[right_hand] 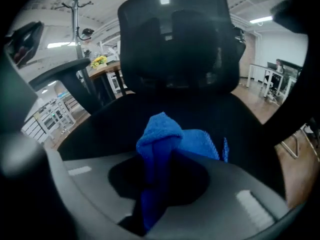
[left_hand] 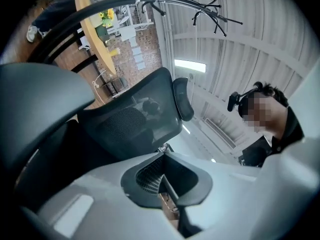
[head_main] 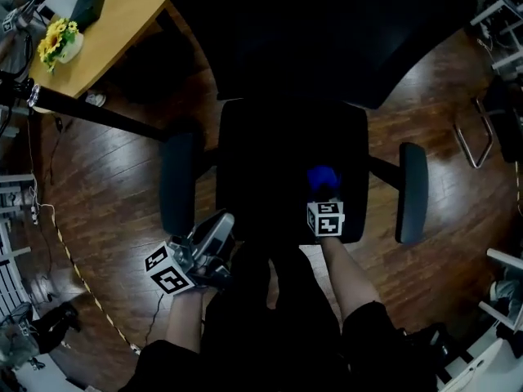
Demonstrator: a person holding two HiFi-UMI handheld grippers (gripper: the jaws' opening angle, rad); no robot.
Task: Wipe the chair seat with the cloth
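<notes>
**Here, blue cloth held on the black seat**

The right gripper [head_main: 324,199] has its jaws closed on a bunched blue terry cloth [right_hand: 161,136], which rises between them and spreads out beyond. The cloth [head_main: 322,178] lies on the right near part of the black padded chair seat [head_main: 265,158], between the two dark armrests [head_main: 176,183]. The left gripper [head_main: 217,227] hangs at the seat's near left edge, clear of the cloth, its jaws together with nothing between them. Its view points up past the mesh backrest [left_hand: 135,119]. Far left stands a wooden bench [head_main: 122,15].
</notes>
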